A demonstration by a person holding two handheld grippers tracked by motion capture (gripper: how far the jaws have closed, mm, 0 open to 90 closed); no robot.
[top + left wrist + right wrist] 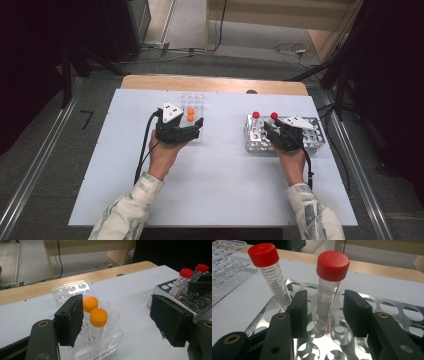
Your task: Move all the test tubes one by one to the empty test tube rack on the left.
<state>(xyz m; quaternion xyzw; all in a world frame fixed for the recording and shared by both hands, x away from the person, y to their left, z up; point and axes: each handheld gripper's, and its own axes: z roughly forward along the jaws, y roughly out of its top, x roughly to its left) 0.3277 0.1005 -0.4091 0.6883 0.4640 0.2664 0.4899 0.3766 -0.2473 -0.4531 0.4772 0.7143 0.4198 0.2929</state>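
Grab step now: right gripper (325, 312) jaws apart around the nearer red-capped tube (329, 282), not touching; next, squeeze and lift straight.

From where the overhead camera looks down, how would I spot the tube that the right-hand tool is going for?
Find the shiny perforated metal rack on the right side of the white table. Two clear plastic tubes with red screw caps stand at its far left corner. The one you want is the right-hand tube, upright between the right gripper jaws; its neighbour leans away to the left, outside them.
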